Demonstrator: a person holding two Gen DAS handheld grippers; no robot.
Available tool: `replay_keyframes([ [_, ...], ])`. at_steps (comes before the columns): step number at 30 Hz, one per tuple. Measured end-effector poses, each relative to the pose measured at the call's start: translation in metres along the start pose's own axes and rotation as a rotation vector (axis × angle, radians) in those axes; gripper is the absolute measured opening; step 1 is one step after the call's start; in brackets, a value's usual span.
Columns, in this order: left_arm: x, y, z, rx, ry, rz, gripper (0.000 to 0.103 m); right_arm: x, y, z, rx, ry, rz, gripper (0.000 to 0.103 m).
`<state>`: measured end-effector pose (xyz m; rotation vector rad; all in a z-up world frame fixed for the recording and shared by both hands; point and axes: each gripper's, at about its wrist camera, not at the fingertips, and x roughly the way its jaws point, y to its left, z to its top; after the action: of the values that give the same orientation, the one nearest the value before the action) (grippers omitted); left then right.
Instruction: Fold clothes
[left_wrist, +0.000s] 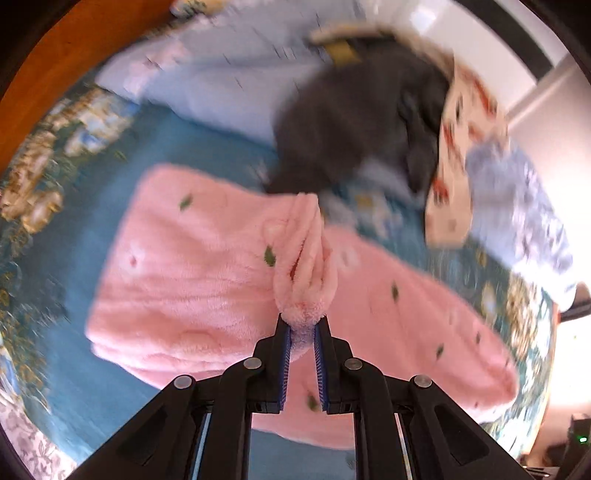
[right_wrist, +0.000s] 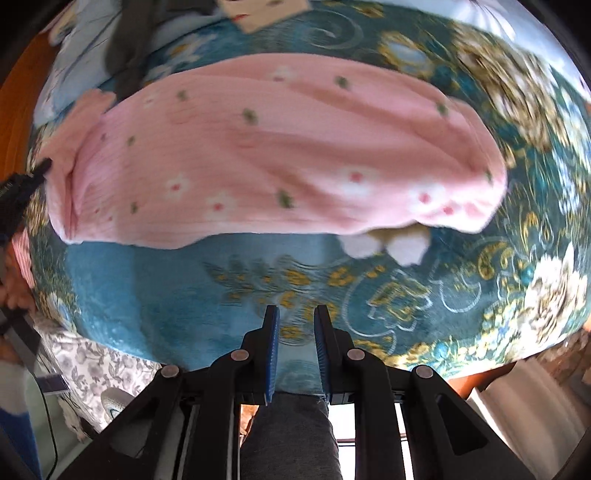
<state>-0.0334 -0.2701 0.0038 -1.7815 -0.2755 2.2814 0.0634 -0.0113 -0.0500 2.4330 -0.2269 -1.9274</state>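
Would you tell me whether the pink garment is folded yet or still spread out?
Mostly spread: the pink garment lies flat on the blanket, with one end bunched in the shut left gripper.

bright daylight, glare probably from window at right; motion blur, fisheye-warped edges.

1. A bed carries everything, covered by a teal blanket (right_wrist: 155, 295) patterned with gold and white flowers.
2. A pink fleece garment (right_wrist: 280, 158) with small flowers lies spread across the middle of it.
3. Further back lie a dark grey garment (left_wrist: 354, 122), a pale blue cloth (left_wrist: 229, 70) and a cream printed piece (left_wrist: 465, 147), bunched close together.
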Motion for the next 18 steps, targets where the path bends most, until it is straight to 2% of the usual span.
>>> replay_keyframes([
  [2, 0.02, -0.019, -0.012, 0.013, 0.058, 0.014, 0.013, 0.005, -0.014, -0.001, 0.025, 0.009, 0.013, 0.019],
  [9, 0.023, -0.06, -0.045, 0.139, 0.117, 0.008, 0.013, 0.02, -0.047, -0.007, 0.112, 0.029, 0.065, 0.019],
  [11, 0.032, -0.063, -0.052, 0.166, 0.166, 0.036, 0.013, 0.026, -0.053, -0.008, 0.133, 0.036, 0.081, 0.019],
  [14, 0.045, -0.059, -0.057, 0.15, 0.226, 0.055, 0.014, 0.033, -0.06, -0.008, 0.17, 0.03, 0.12, 0.019],
  [17, 0.058, -0.055, -0.061, 0.134, 0.286, 0.073, 0.015, 0.039, -0.074, -0.005, 0.255, 0.007, 0.202, 0.019],
  [18, 0.058, -0.058, -0.061, 0.141, 0.29, 0.078, 0.015, 0.04, -0.079, -0.004, 0.289, -0.004, 0.225, 0.024],
])
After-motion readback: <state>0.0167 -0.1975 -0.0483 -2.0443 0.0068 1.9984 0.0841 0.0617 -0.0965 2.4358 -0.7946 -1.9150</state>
